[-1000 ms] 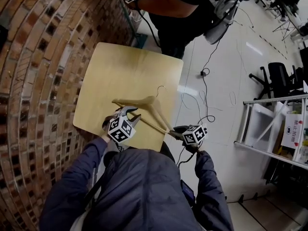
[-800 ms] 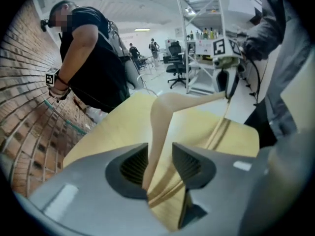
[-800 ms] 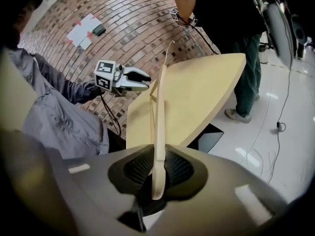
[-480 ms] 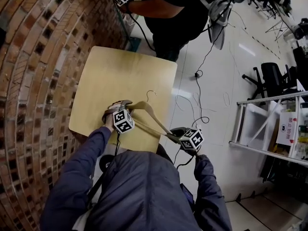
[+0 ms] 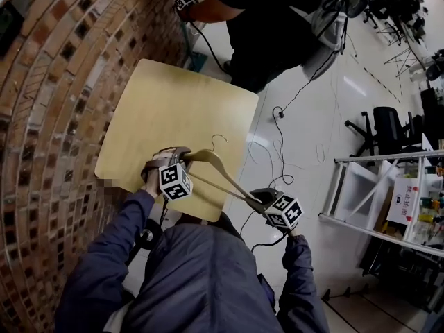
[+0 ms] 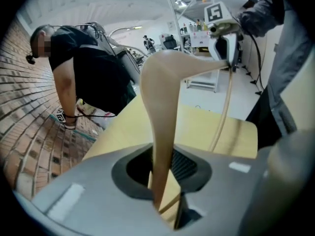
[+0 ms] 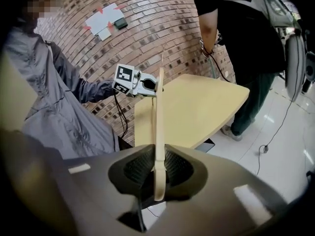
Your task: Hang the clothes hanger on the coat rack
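Observation:
A pale wooden clothes hanger point(image 5: 215, 164) with a thin wire hook point(image 5: 219, 139) hangs in the air over the near edge of the yellow table point(image 5: 166, 103). My left gripper point(image 5: 173, 155) has the hanger's left arm point(image 6: 165, 107) between its jaws, which are closing with the pads on the wood. My right gripper point(image 5: 258, 198) grips the right arm's tip point(image 7: 159, 132), its jaws also closing on it. Each gripper view shows the other gripper at the hanger's far end: the left gripper point(image 7: 147, 86) and the right gripper point(image 6: 226, 43).
A curved brick wall point(image 5: 48, 116) runs along the left. A person in black point(image 5: 277, 19) stands at the table's far end beside a thin green pole point(image 5: 184, 26). Cables point(image 5: 284, 116) trail on the white floor. A metal shelf frame point(image 5: 374, 186) and office chair point(image 5: 385, 127) stand at right.
The hanger has come up off the table. My right gripper rose with its end. My left gripper opened, slid to the hanger's left arm and closed on it.

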